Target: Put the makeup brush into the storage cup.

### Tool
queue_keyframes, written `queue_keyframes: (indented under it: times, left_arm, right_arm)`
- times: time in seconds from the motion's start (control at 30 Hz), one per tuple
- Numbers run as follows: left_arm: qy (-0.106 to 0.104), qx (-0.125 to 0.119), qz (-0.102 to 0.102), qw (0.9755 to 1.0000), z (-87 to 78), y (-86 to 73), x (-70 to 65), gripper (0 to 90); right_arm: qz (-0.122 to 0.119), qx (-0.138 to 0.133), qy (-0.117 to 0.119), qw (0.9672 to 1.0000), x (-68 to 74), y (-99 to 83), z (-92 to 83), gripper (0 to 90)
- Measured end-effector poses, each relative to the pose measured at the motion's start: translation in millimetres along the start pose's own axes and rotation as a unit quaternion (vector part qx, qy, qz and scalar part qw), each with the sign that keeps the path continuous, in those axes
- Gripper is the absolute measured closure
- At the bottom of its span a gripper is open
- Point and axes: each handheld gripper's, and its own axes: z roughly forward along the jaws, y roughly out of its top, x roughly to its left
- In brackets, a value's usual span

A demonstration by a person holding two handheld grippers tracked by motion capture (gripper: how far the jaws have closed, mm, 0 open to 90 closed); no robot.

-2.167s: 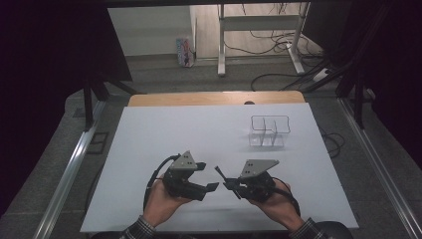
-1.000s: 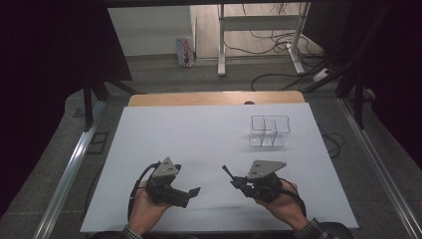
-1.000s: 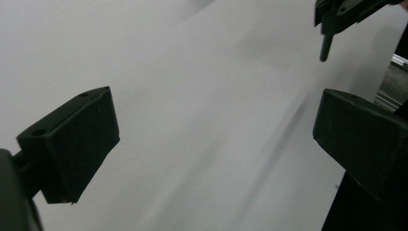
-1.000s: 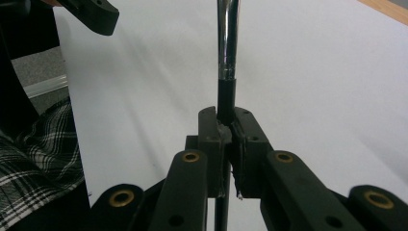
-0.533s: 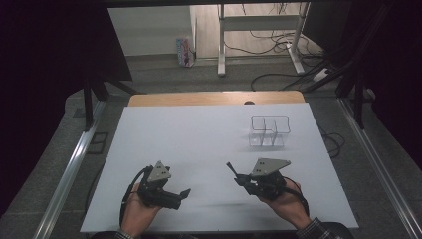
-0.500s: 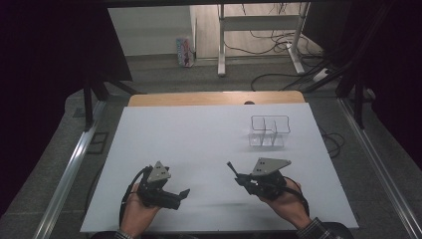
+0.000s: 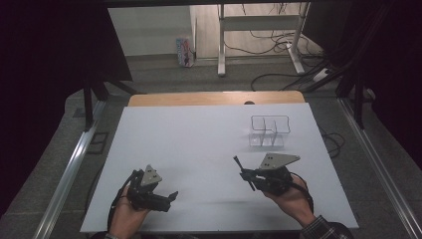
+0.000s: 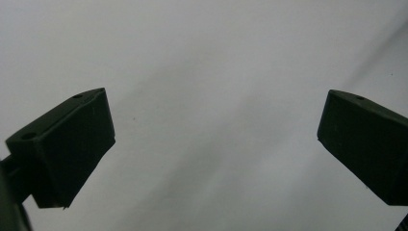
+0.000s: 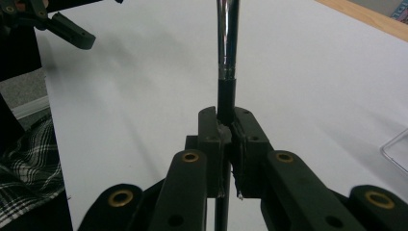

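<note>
right gripper (image 9: 226, 130) clamps pen (image 9: 226, 57) — tip cut off | left gripper (image 8: 216, 144) agape

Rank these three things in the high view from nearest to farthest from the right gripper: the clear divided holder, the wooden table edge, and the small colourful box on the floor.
Measured from the right gripper, which is shut on a thin pen:
1. Clear divided holder, just beyond it on the white table.
2. Wooden table edge, along the far side.
3. Small colourful box, on the floor behind the table.
</note>
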Motion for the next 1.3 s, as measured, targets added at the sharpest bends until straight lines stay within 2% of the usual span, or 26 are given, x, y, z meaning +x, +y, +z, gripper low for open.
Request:
queue_keyframes:
  times: [0.3, 0.53, 0.57, 0.67, 0.93, 1.3]
  left_arm:
    - [0.007, 0.001, -0.007, 0.9999, -3.2, -10.0, 6.6, 0.1]
    - [0.007, -0.007, -0.024, 0.9997, -7.7, -17.6, 12.2, 0.2]
    - [0.004, -0.014, -0.035, 0.9993, -8.8, -19.6, 13.6, 0.2]
    - [0.001, -0.02, -0.04, 0.999, -10.6, -21.4, 15.6, 0.2]
    - [0.002, -0.025, -0.041, 0.9988, -10.1, -21.7, 17.3, 0.5]
    - [0.0, -0.028, -0.043, 0.9987, -9.7, -21.0, 17.2, 1.1]
  right_arm:
    - [0.016, -0.008, -0.011, 0.9998, -8.7, -0.1, -5.9, 82.6]
    - [0.022, -0.012, -0.023, 0.9994, -16.7, -0.6, -10.3, 82.6]
    - [0.023, -0.012, -0.024, 0.9994, -17.8, -0.6, -10.7, 82.6]
    - [0.025, -0.013, -0.028, 0.9992, -21.2, -0.7, -12.0, 82.6]
    - [0.032, -0.016, -0.036, 0.9987, -30.0, -0.8, -14.8, 82.6]
    - [0.054, -0.022, -0.045, 0.9973, -47.8, -1.0, -19.9, 82.6]
